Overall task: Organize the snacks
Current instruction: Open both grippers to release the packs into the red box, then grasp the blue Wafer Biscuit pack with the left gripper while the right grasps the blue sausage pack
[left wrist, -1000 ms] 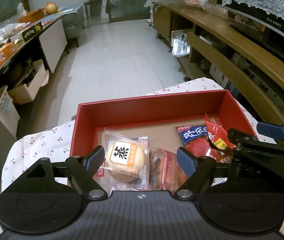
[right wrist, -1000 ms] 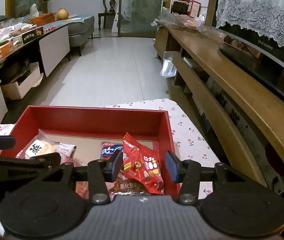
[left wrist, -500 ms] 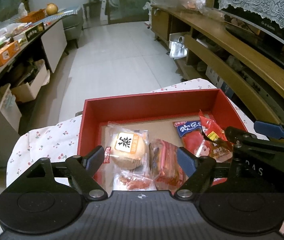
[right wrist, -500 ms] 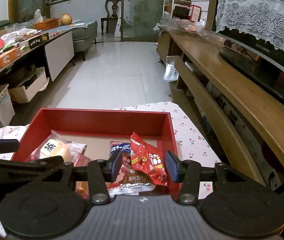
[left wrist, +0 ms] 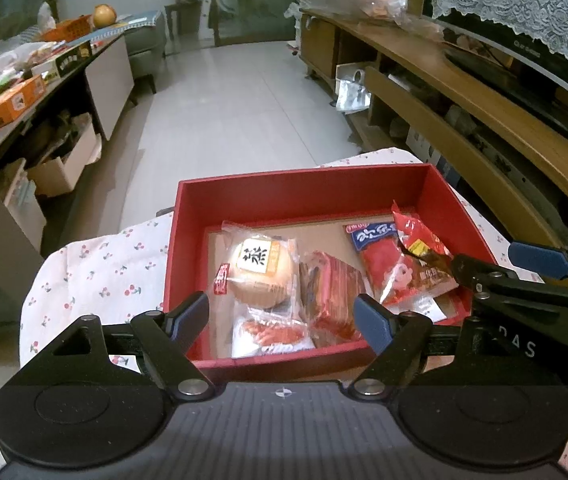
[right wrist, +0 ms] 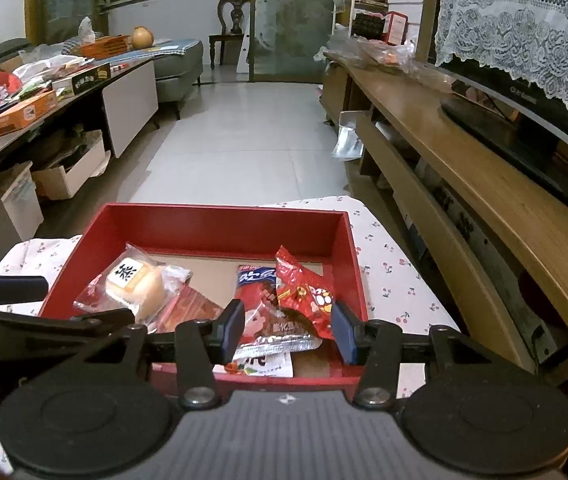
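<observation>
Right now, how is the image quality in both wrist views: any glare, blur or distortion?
Left wrist view: sharp, dim warm indoor light, mild glare on the bun wrapper, and the fisheye bends the wooden shelf. Right wrist view: also sharp, with glare on the foil packet edge; the red box stays readable and the corners are vignetted.

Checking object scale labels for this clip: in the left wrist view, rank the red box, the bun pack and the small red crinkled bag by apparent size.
1. Red box, clearly largest; it holds the rest.
2. Bun pack.
3. Small red crinkled bag, though it lies farther back and partly overlaps another pack, so the gap to the bun pack is unsure.
</observation>
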